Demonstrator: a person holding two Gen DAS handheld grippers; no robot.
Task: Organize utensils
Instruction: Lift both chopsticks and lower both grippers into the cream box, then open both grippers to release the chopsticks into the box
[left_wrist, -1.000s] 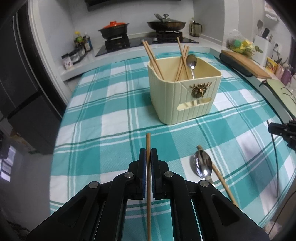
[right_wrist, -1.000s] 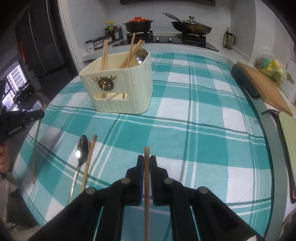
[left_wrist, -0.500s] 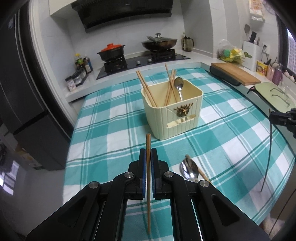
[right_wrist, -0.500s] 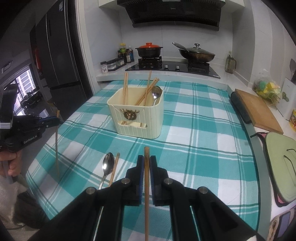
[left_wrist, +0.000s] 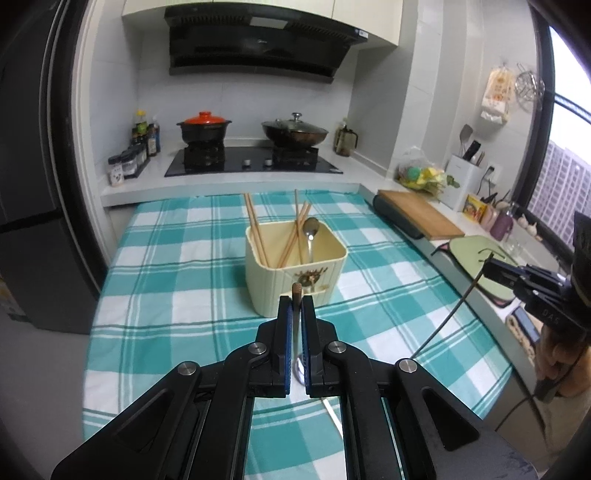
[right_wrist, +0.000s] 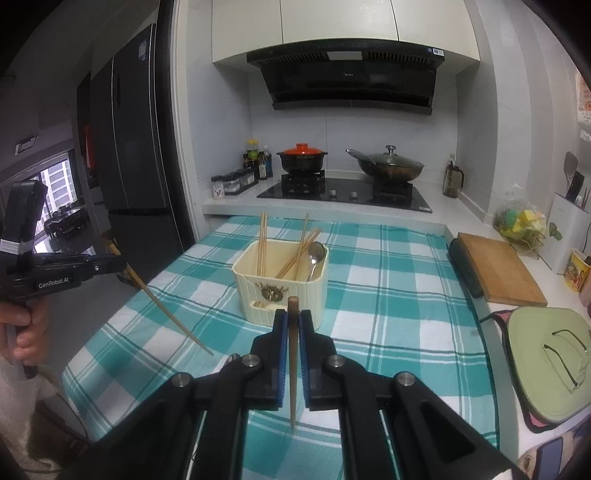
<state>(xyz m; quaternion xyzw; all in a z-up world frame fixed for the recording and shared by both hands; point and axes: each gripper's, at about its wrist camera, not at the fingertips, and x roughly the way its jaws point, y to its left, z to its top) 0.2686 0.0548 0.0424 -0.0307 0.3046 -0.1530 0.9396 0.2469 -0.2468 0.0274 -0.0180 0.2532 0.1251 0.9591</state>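
Left wrist view: both jaws pinch slim wooden chopsticks (ribbed cream bin ahead), spoon perhaps beneath.

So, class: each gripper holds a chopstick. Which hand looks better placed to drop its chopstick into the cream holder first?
Neither clearly: the left gripper and right gripper each clamp a chopstick and face the holder centrally.

Woven checked tablecloth, matt. Ribbed cream plastic bin. Wooden chopsticks; shiny metal spoon. Wooden cutting board. Glossy black stovetop.
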